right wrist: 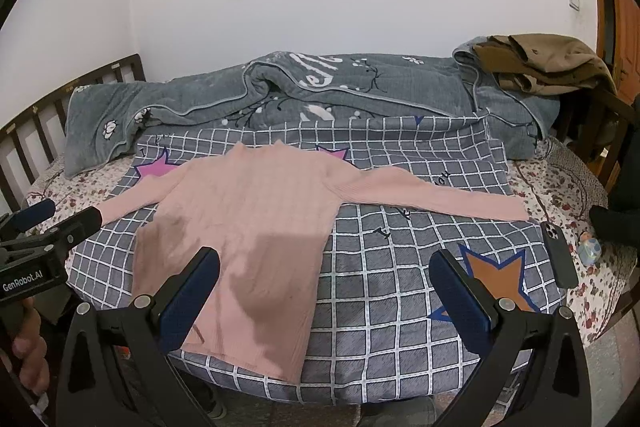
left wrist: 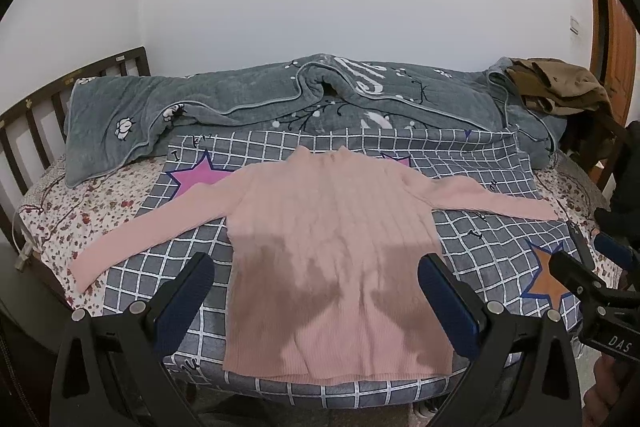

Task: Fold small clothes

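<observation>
Both grippers, left gripper and right gripper, hovered spread wide, holding nothing; the pink ribbed sweater lay flat, sleeves outstretched, mid-blanket on the checked blanket; folding wholly undone.

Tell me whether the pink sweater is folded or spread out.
Spread out. The pink sweater lies flat on the checked blanket, both sleeves stretched sideways, its hem toward the camera. No fold shows yet.

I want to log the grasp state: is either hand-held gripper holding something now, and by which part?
Nothing is held. The left hand-held gripper and right hand-held gripper are both open above the flat pink sweater.
</observation>
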Motion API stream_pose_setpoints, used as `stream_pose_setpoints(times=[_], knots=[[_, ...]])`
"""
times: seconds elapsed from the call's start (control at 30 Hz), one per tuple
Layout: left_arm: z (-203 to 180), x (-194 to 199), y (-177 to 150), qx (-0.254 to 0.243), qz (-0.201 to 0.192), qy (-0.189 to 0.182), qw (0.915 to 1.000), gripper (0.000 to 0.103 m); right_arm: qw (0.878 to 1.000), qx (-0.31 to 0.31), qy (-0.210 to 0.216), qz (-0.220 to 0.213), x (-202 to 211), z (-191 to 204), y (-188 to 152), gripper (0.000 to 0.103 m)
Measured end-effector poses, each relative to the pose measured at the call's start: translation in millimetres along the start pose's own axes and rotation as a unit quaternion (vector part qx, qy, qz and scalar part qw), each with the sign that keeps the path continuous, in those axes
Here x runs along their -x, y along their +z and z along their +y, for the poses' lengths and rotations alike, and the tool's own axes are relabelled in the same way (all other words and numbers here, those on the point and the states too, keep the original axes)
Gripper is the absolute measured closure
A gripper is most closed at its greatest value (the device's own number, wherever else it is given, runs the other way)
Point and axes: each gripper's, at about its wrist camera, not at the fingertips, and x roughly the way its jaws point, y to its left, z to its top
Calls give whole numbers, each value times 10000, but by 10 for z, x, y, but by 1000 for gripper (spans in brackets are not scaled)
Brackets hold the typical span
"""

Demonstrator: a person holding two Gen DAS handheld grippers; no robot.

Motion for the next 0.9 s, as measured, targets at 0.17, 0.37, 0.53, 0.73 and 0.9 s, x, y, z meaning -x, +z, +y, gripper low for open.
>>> stream_pose_setpoints(times=[0.17,0.37,0.53,0.73,0.9], knots=[[-1,14,11,-11,-3,7,10000,0,10000,-10,23,-7,30,-2,-14,1],[20,41,25,23,-60,33,10000,0,10000,-21,43,-29,73,8,2,1],[23,35,30,28,-36,13,10000,0,10000,-26,52,-23,78,14,4,1],[22,37,26,28,-40,17,10000,0,10000,-39,71,-31,90,22,7,1],[23,35,35,26,-38,16,10000,0,10000,-35,76,-42,89,10,9,1]])
